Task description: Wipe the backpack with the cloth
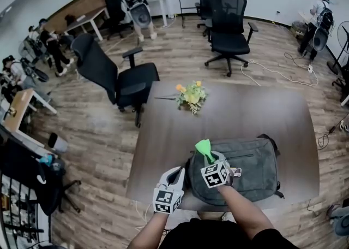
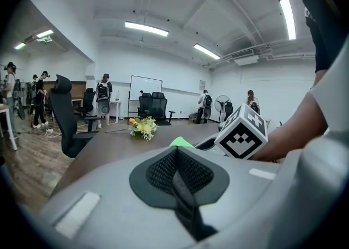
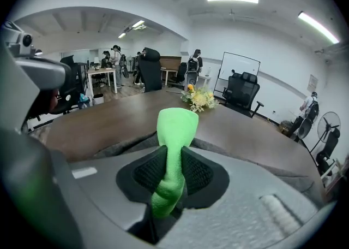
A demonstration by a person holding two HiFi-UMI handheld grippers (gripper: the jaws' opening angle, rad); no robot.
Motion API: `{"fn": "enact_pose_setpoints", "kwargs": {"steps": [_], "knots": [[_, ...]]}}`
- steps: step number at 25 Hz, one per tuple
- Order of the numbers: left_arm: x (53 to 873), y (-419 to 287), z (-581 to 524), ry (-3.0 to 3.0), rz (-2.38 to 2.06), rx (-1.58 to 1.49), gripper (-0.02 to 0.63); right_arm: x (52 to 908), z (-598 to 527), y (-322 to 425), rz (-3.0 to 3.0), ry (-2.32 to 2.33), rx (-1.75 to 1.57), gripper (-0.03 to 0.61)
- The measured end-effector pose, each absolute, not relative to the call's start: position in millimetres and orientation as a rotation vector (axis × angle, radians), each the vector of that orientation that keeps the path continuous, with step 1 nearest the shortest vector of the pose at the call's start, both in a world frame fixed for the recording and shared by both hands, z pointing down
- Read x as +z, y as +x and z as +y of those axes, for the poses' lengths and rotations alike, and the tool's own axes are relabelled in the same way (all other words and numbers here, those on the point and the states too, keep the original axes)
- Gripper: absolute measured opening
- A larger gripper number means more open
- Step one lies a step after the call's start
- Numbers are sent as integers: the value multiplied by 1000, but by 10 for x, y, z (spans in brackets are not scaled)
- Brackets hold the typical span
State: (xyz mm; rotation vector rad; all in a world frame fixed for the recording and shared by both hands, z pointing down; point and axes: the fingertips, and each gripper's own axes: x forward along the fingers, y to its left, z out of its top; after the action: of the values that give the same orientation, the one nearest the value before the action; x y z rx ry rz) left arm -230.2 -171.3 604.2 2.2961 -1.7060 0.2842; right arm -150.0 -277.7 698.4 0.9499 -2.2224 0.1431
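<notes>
A grey backpack (image 1: 251, 169) lies flat on the brown table (image 1: 240, 111) near its front edge. My right gripper (image 1: 210, 158) hovers over the backpack's left part, shut on a bright green cloth (image 1: 204, 148) that sticks up from its jaws. In the right gripper view the green cloth (image 3: 173, 149) is pinched between the black pads, with the backpack's grey fabric (image 3: 131, 143) just beyond. My left gripper (image 1: 175, 176) sits at the backpack's left edge with its jaws shut and nothing in them. In the left gripper view its pads (image 2: 175, 172) meet, and the cloth's green tip (image 2: 181, 142) shows beyond.
A bunch of yellow and orange flowers (image 1: 191, 96) lies on the table's far left part. Black office chairs (image 1: 117, 78) (image 1: 229, 27) stand beyond the table. Several people stand around the room's edges. Cables run over the wooden floor at right.
</notes>
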Motion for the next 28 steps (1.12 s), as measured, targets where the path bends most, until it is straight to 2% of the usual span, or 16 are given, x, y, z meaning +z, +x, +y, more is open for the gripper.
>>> {"fn": "enact_pose_setpoints", "kwargs": {"steps": [28], "knots": [[6158,-1808,-1975,2421,-1567,385,18,6934,-3269,-28,-1927,1271,286,84]]}}
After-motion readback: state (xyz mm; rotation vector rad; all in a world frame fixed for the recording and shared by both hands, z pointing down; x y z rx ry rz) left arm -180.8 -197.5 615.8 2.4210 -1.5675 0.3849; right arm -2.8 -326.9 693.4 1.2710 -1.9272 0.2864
